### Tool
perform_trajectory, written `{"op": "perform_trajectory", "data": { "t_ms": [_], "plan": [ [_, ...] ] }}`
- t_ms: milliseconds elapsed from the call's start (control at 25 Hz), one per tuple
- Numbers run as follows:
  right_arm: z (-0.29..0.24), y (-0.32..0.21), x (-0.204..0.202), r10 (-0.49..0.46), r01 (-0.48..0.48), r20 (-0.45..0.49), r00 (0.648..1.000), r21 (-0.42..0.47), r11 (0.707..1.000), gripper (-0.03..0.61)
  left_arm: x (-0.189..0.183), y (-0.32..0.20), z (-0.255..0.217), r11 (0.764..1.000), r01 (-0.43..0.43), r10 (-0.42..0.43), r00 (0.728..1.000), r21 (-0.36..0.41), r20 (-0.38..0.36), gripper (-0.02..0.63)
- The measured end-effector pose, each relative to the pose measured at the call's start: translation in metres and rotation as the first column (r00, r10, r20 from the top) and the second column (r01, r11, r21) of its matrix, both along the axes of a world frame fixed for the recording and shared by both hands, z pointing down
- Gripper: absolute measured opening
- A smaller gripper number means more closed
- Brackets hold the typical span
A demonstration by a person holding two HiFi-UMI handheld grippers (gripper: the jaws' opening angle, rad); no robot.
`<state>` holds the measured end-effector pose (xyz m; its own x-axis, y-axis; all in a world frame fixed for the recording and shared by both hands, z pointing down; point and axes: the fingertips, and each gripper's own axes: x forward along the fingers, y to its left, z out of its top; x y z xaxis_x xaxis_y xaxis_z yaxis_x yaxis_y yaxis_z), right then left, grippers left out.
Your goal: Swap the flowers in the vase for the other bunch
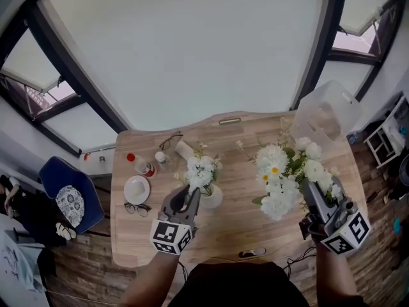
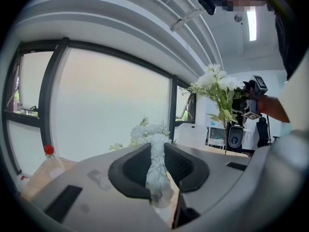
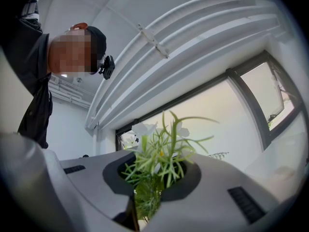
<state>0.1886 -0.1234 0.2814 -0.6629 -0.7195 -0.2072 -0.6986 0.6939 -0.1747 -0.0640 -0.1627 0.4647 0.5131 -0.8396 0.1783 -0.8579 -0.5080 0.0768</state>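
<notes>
Nearest, at six o'clock on the wooden table [image 1: 236,229], right at its edge: a small dark flat thing [image 1: 251,253] (too small to name).

At seven o'clock on the table: left gripper [image 1: 190,198], marker cube toward the body. Grips the white vase [image 1: 215,201] by its narrow, bumpy neck, both pads [image 2: 133,173] pressed against it (plain from the left gripper view). Upright over the tabletop; resting or lifted, hard to tell. At twelve o'clock of the neck: a small bunch of white flowers [image 1: 201,170], in the vase.

At five o'clock on the table: right gripper [image 1: 312,192]. Clamps the green stems of the other bunch [image 1: 284,174], jaws closed on them, thin leaves spilling past. Holds white daisies and rounder white blooms clear of the table, at three o'clock of the vase and well apart from it.

Farther out, at nine o'clock of the vase: a white saucer [image 1: 137,189], with dark-framed glasses [image 1: 136,208] just at six o'clock of it and a red-capped bottle [image 1: 138,164] at twelve o'clock. At eleven o'clock of the vase: a second pair of glasses [image 1: 170,139].

At one o'clock, over the far right corner: a clear plastic box [image 1: 326,110]. Off the table at nine o'clock: a blue chair [image 1: 61,181]. Beyond the far edge: a broad pale window [image 1: 192,50] in dark frames.
</notes>
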Motion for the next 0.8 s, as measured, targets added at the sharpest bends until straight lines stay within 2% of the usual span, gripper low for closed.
{"op": "perform_trajectory", "data": {
  "t_ms": [800],
  "plan": [
    [-0.015, 0.005, -0.009, -0.03, 0.03, 0.0, 1.0, 0.017, 0.999, 0.083, -0.009, 0.006, -0.048, 0.994, 0.023, -0.023, 1.0, 0.11, -0.001, 0.081]
  ]
}}
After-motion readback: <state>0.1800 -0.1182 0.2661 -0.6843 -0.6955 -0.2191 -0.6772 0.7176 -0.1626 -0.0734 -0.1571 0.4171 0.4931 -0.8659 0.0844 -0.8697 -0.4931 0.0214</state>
